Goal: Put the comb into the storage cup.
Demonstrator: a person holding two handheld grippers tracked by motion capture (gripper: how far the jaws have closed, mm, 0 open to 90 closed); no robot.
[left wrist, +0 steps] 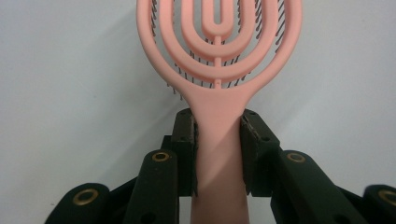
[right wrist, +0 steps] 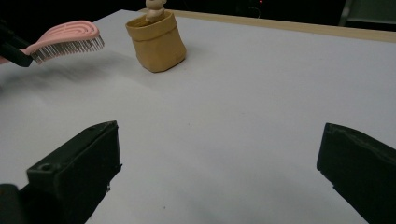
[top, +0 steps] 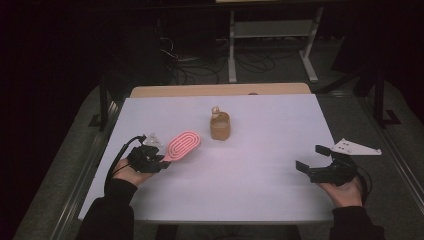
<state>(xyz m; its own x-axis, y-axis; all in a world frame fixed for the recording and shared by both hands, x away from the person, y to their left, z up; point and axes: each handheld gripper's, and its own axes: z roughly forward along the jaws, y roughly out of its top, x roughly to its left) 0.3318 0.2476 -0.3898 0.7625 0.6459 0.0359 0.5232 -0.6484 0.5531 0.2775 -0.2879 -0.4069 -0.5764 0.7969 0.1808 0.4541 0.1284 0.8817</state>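
White table (top: 260,170), left gripper (top: 161,162) clamping pink hairbrush (top: 183,144), head toward pouch (top: 220,127)

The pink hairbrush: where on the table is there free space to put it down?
The widest bare patch of the white table lies between the left gripper and the right gripper, in front of the tan bag. Right of the bag is bare too. The crowded part is where the pink hairbrush nears the bag.
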